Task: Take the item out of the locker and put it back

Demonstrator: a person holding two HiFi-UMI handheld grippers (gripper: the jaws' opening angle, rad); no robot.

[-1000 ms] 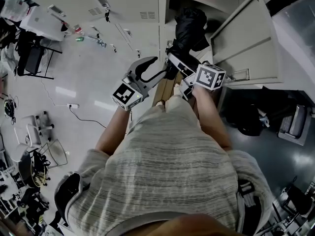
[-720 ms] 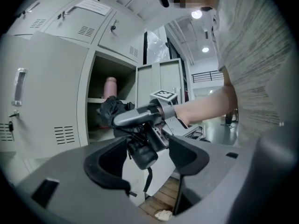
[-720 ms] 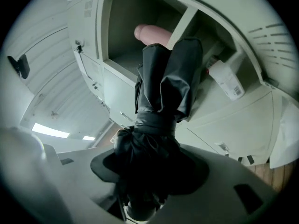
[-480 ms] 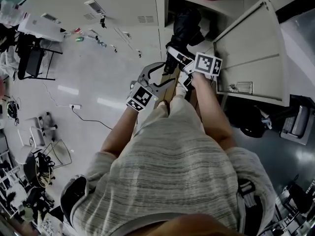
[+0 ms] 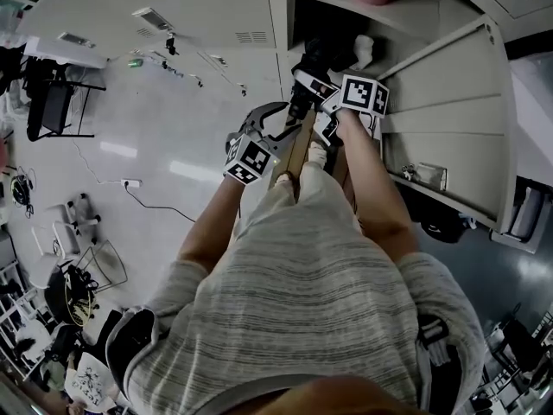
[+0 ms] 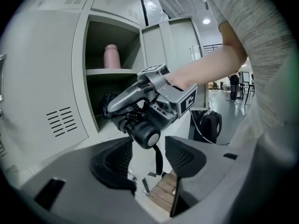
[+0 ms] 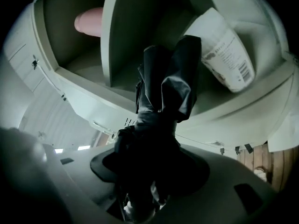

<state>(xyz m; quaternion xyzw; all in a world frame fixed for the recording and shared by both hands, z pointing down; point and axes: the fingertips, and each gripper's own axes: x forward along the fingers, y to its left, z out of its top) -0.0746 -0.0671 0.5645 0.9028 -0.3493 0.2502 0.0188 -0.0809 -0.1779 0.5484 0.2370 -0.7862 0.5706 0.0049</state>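
Both grippers had moved closer to the locker (image 6: 81,78) since the earlier head views. The black bag (image 7: 166,78) had gone from well outside the opening to its mouth.

1. Right gripper (image 7: 149,171): jaws clamped on the bunched lower part of the black bag, with fabric filling the gap between them. The bag's upper end reached into the lower compartment, beneath the shelf.
2. Left gripper (image 6: 148,155): jaws partly apart, having just been closing. Nothing was gripped between them, and a black strap (image 6: 159,160) hung beyond the gap. It was held just beside the right gripper, outside the locker.
3. White labelled container (image 7: 226,50): tilted in the same lower compartment, just beside the bag. Its print was too small to read.
4. Pink bottle (image 6: 112,56): upright on the upper shelf, well apart from the bag.
5. Locker door (image 5: 449,119): swung open on the right-gripper side.
6. Wooden-slat board (image 6: 163,190): on the floor below the grippers, in front of the locker.
7. Black backpack (image 6: 210,125): standing on the floor beyond the open door.
8. Person in a grey striped shirt (image 5: 302,301): stood facing the locker, with both forearms extended toward the opening.
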